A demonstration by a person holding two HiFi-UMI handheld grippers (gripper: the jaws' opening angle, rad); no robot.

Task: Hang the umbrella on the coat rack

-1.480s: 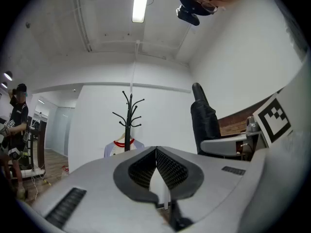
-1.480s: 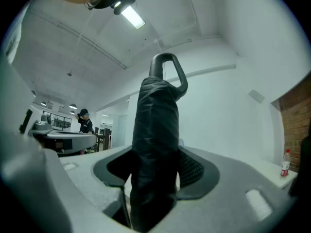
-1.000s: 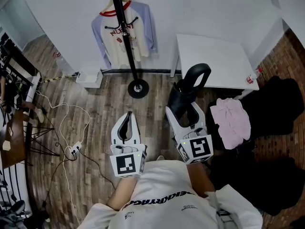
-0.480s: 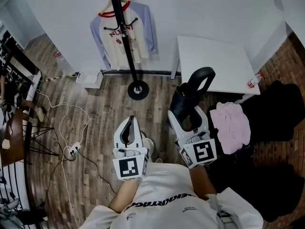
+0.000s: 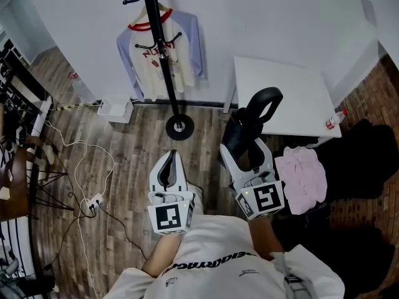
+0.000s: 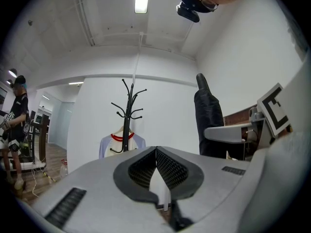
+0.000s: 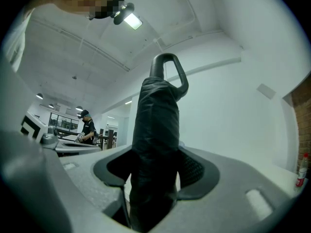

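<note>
Umbrella [image 5: 240, 134]: black, folded, upright between my right jaws, its looped handle topmost and rising well above the jaw tips. Seen also in the right gripper view [image 7: 156, 125], where it fills the gap.

Right gripper [image 5: 244, 149]: jaws pinching the umbrella's bundled fabric on both sides, spread wide by its bulk.

Left gripper [image 5: 169, 157]: jaws pressed together, nothing between them; the left gripper view [image 6: 156, 152] shows the ribbed pads meeting at the tips. It sits just beside my right gripper, level with it.

Coat rack [image 5: 163, 61]: black pole on a round base, ahead of both sets of jaws and apart from them, nearer in line with my left jaws [image 6: 128, 109].

Shirt [image 5: 161, 50]: cream body, lilac sleeves, red collar, hanging on the coat rack.

Table [image 5: 283, 86]: white, ahead and to the right of my right jaws, against the wall.

Pink cloth [image 5: 303, 170]: crumpled, to the right of my right jaws, beside dark fabric.

Power strip [image 5: 93, 200]: on the wooden floor with a trailing white cable, well to the left of my left jaws.
</note>
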